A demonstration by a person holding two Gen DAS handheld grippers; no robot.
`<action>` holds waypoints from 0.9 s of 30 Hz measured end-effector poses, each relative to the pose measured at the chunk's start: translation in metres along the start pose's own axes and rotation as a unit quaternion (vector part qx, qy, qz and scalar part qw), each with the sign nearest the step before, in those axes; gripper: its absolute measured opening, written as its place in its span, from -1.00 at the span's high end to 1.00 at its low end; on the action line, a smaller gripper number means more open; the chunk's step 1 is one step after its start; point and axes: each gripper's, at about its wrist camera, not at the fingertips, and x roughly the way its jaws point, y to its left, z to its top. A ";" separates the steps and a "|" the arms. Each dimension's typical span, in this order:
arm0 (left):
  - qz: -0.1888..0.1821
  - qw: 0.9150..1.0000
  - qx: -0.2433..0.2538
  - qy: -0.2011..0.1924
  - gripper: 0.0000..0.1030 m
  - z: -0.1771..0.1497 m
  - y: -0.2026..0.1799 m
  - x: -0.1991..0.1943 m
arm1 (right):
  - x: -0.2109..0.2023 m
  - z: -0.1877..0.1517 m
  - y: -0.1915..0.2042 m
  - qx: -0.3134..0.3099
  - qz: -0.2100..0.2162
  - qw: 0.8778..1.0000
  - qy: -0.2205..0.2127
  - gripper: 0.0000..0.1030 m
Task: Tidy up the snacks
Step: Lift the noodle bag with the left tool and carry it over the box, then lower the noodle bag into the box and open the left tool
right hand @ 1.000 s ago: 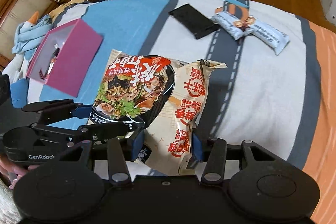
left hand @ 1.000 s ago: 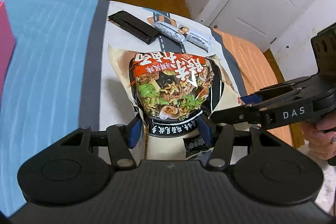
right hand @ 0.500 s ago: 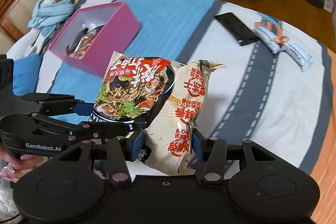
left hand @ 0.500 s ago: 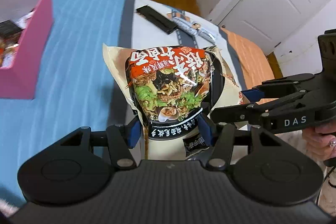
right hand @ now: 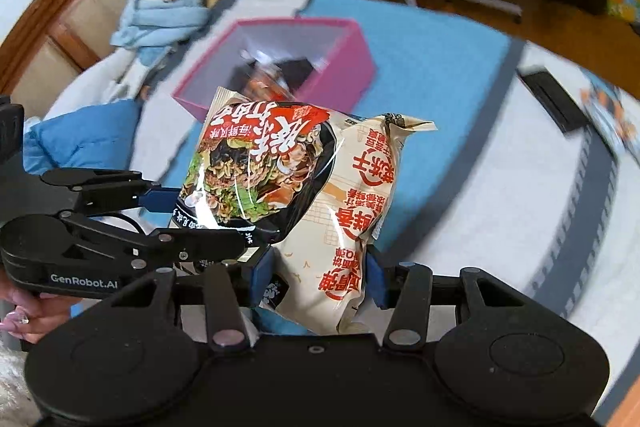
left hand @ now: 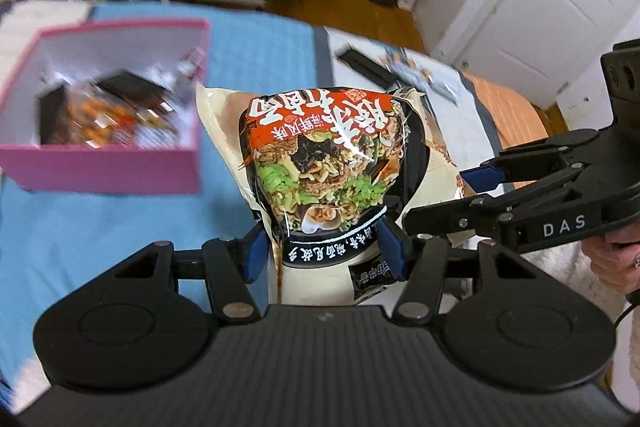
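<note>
**Supervisor:** Report the current step and gripper status.

**Operator:** I am in the transfer step. I have the large cream-coloured plastic noodle multipack printed with a black bowl of noodles (left hand: 324, 163) off the bed and in the air, carried by both tools at once. My left gripper (left hand: 324, 255) is clamped on the pack's lower end, its blue pads pressing in from both sides. My right gripper (right hand: 318, 277) is clamped on the same pack at the neighbouring cream-coloured portion. Neither is released.

**Supervisor:** Where is the destination?

**Operator:** The open magenta rectangular cardboard box (left hand: 104, 171) sits on the blue-striped bedspread (left hand: 100, 239), ahead and to the left of the pack. It already holds several wrapped snacks, blurred in both views.

**Supervisor:** What does the next move call for?

**Operator:** In my judgement, I must bring both hands over the box opening together, keeping their spacing matched so the pack neither stretches nor sags. The pack looks wide relative to the box, so I expect to tilt it and lower one end first. Only then should I release both grips.
</note>
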 end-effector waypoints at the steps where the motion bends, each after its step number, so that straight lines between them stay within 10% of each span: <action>1: 0.004 1.000 -0.001 -0.009 -0.07 0.001 0.007 -0.007 | 0.001 0.007 0.009 -0.009 0.000 1.000 -0.003 -0.04; 15: 0.072 0.987 -0.049 -0.137 -0.07 0.054 0.133 -0.031 | 0.083 0.112 0.068 -0.030 0.036 0.998 -0.034 0.00; 27: 0.095 0.991 -0.050 -0.085 -0.07 0.092 0.185 0.048 | 0.164 0.141 0.057 0.013 0.000 1.000 0.015 0.02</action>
